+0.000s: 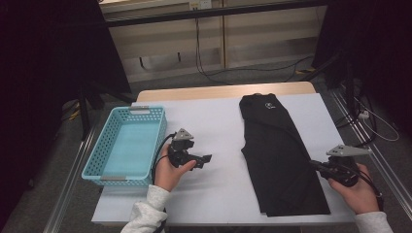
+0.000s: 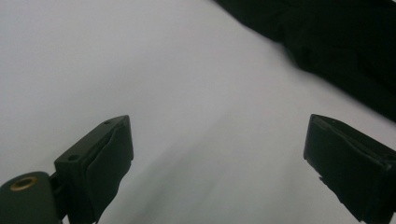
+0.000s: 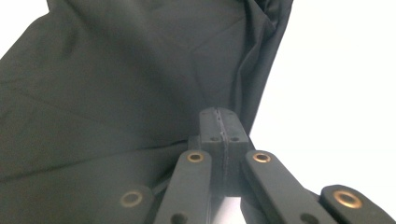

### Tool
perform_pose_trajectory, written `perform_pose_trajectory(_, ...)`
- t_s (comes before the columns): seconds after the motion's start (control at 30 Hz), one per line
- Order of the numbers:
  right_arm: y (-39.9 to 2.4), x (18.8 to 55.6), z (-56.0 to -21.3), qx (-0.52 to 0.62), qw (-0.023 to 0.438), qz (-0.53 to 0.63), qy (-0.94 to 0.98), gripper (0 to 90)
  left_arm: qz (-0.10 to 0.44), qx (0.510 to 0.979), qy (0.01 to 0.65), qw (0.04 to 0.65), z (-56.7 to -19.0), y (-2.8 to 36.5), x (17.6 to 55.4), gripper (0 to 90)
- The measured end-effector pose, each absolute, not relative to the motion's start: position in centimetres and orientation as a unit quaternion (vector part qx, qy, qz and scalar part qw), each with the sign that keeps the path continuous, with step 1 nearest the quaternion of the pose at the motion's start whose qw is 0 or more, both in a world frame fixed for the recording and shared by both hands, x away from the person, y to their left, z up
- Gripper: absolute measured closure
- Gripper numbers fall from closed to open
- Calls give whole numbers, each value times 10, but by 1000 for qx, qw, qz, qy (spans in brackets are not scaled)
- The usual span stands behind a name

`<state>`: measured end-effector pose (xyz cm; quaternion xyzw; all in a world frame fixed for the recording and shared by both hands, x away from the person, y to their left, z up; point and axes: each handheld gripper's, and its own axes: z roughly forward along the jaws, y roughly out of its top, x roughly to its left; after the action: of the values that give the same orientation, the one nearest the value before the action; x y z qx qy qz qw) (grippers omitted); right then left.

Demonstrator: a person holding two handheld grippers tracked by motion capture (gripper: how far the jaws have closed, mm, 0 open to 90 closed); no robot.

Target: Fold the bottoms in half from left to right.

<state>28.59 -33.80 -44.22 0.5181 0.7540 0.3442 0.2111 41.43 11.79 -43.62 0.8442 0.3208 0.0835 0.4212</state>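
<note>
A black garment (image 1: 277,150) lies flat and lengthwise on the right half of the white table (image 1: 214,121), with a small white logo near its far end. My right gripper (image 1: 315,165) is at the garment's right edge, towards the near end. In the right gripper view its jaws (image 3: 219,114) are pressed together on the edge of the black cloth (image 3: 116,84), and folds run in towards the tips. My left gripper (image 1: 206,158) hovers over bare table left of the garment. Its jaws (image 2: 217,140) stand wide apart with nothing between them, and the garment (image 2: 336,42) lies farther off.
A light blue plastic basket (image 1: 104,141) stands at the table's left edge, with nothing in it. Behind the table are a wall, dangling cables and dark stands. Bare white surface lies between the basket and the garment.
</note>
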Motion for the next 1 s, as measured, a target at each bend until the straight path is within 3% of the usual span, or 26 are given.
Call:
perform_pose_trajectory(0.5,-339,287,-444,515,207,332,763,893,85,845,322,419,-434,122,412,82)
perform_pose_trajectory(0.7,-329,291,-439,506,219,342,761,673,88,849,316,413,-434,124,412,81)
perform_pose_trajectory(0.8,-323,297,-437,501,220,345,763,650,92,846,322,415,-434,125,411,81)
perform_pose_trajectory(1.0,-308,312,-435,497,231,348,761,502,92,846,323,414,-433,128,410,81)
